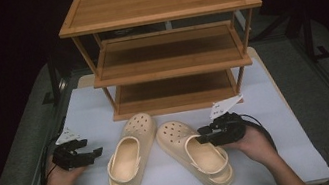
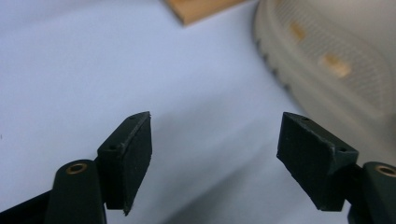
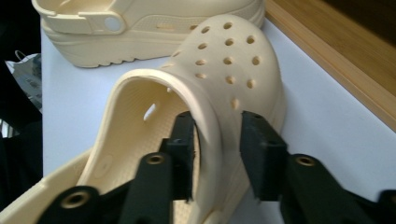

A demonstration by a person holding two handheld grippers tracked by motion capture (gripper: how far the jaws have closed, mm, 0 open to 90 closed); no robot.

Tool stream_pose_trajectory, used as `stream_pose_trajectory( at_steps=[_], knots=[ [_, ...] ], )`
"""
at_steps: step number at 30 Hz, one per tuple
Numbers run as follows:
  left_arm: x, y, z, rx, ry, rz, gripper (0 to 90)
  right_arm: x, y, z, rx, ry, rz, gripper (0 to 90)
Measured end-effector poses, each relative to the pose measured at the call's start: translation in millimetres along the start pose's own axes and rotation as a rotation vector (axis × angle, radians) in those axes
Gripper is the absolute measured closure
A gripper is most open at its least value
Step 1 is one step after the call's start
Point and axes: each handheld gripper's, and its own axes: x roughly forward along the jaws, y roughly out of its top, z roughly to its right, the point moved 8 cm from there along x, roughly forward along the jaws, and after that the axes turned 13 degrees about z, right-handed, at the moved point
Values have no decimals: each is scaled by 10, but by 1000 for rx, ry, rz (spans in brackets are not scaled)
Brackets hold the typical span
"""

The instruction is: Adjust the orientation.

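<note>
Two pale-yellow perforated foam clogs are seen lying side by side on the white-covered table [image 1: 284, 153], just in front of a three-tier bamboo shoe rack [image 1: 167, 46] whose shelves are all bare. The work in hand is judged to be the placing of the clogs on the rack, and it is taken to be at its very beginning: neither clog has been lifted, and nothing has been shelved.

The right-hand clog [image 1: 194, 153] is straddled by the right gripper [image 1: 206, 135] at the rim of its opening. In the right gripper view, one jaw is seen inside the shoe and the other outside the upper wall, with the foam edge [image 3: 212, 126] between them; the jaws are drawn close about the wall, but whether they are pressed firmly on it cannot be told. The sole is judged to be resting on the table.

The left-hand clog [image 1: 129, 154] is untouched. The left gripper [image 1: 92, 154] is held just beside it, with its jaws spread wide and nothing between them; in the left gripper view the side of that clog [image 2: 336, 60] is seen near the jaw on that view's right.

Left to be done, as judged: the grip is to be secured, each clog raised, carried and set on a shelf.
</note>
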Motion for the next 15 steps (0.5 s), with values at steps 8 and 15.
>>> stream_pose_trajectory(
  at_steps=[8,15],
  knots=[
    [92,-151,-17,10,10,-41,229,-38,31,-32,-91,-69,15,800],
    [122,-170,-4,20,6,-44,198,-151,70,102,-95,-156,54,835]
  ],
)
